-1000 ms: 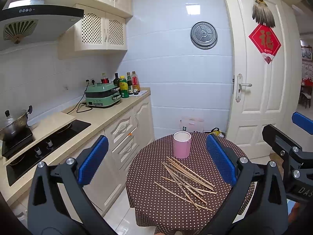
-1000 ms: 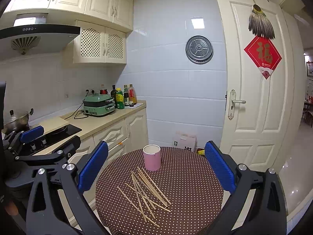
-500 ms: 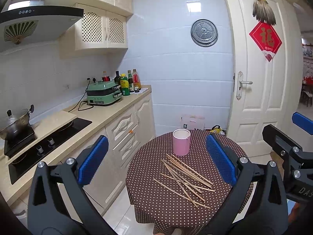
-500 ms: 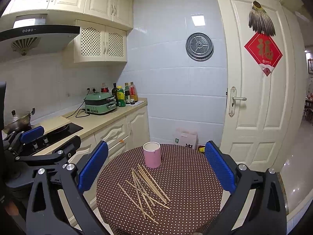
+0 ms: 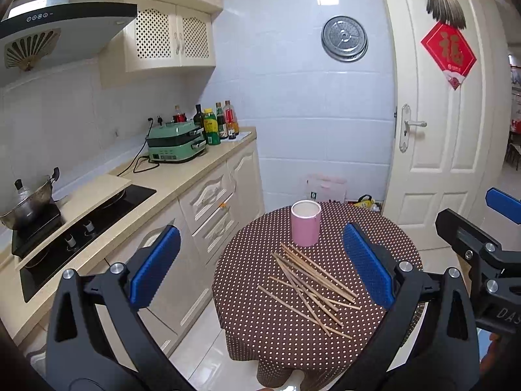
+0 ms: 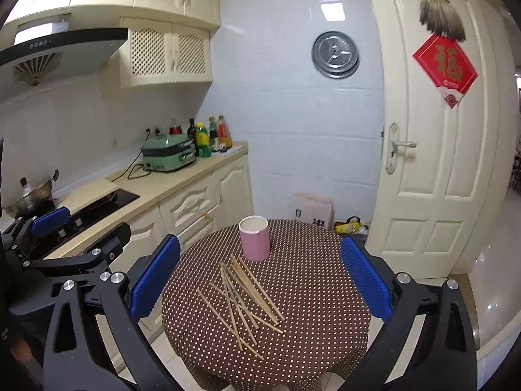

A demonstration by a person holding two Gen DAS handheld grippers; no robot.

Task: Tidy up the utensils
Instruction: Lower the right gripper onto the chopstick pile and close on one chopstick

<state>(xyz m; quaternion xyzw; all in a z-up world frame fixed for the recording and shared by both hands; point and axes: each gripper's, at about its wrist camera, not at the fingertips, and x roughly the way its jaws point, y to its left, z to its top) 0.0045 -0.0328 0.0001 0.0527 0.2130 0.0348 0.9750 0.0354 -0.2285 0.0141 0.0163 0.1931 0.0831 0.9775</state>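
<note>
Several wooden chopsticks lie scattered in a loose pile on a small round table with a brown polka-dot cloth. A pink cup stands upright just behind them, and looks empty. The same chopsticks, cup and table show in the right wrist view. My left gripper is open and empty, held high and short of the table. My right gripper is open and empty too, beside the left one.
A kitchen counter with a hob, a pot, a green appliance and bottles runs along the left. A white door stands at the right. A box and bags sit on the floor behind the table.
Both grippers have moved a little closer to the table and tilted down slightly. Both stay open. The chopsticks and cup have not moved.
</note>
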